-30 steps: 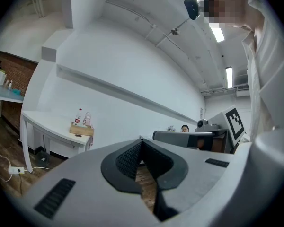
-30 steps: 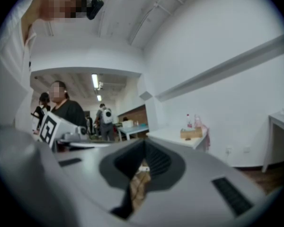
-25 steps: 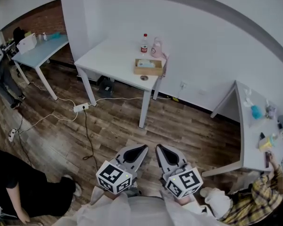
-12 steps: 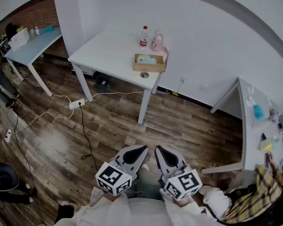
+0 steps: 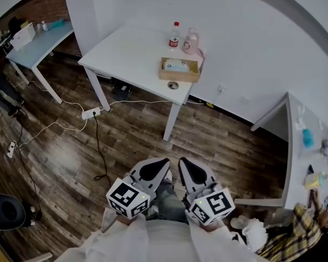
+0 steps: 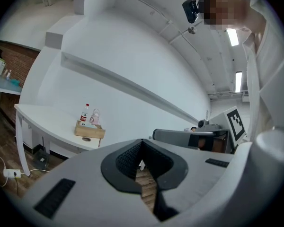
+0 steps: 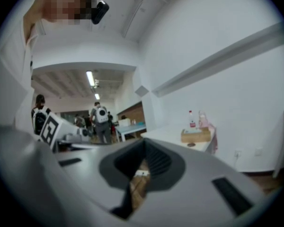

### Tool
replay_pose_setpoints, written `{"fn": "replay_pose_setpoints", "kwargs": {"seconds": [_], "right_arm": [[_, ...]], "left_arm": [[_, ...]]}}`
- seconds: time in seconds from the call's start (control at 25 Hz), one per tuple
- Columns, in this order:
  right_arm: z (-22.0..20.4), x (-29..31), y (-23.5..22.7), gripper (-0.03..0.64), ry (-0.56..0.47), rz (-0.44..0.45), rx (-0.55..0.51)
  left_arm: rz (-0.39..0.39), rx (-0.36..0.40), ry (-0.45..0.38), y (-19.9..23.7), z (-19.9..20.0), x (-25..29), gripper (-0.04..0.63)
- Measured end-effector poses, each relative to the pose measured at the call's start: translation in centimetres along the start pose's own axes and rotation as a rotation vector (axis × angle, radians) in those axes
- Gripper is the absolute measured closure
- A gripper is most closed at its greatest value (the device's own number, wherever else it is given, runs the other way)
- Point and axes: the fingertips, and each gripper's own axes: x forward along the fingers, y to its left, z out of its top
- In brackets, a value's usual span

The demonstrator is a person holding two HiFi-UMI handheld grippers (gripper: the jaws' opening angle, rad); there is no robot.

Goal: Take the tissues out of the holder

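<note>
Holding my left gripper [image 5: 159, 166] and right gripper [image 5: 185, 167] side by side, both closed and empty, seems sensible: the shallow square wooden holder [image 5: 179, 76] with its soft pale tissues [image 5: 176, 65] sits well away on the smooth white tabletop [image 5: 131, 48], beside a red-capped clear bottle [image 5: 175, 35] and a glossy pink jug [image 5: 192, 41].

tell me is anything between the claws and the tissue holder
Nothing visible. Only bare floor lies between the left claw, the right claw and the table. The tissue holder sits near its front edge, bottle behind it, power strip off to the left.
</note>
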Motion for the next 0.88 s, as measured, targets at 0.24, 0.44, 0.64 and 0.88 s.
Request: {"fn": "replay_pose_setpoints", "kwargs": {"seconds": [0.24,0.44,0.64,0.88], "right_arm": [[2.0,4.6,-4.9,0.607,0.010,0.038,-0.001],[4.4,8.0,-9.4,0.606,-0.006,0.060,-0.034],[5.9,10.7,-13.4,0.607,-0.027,0.079,-0.031],[5.8,12.3,-17.1,0.607,-0.009,0.096,-0.020]], "left_arm": [[0.014,0.012,0.001,3.9,2.1,5.6,0.583],[0.035,0.027,-0.017,6.6,4.1,10.1,0.583],[0.051,0.046,-0.038,8.8,5.9,14.0,0.583],[0.067,0.040,-0.027,9.8,5.5,17.4,0.583]]}}
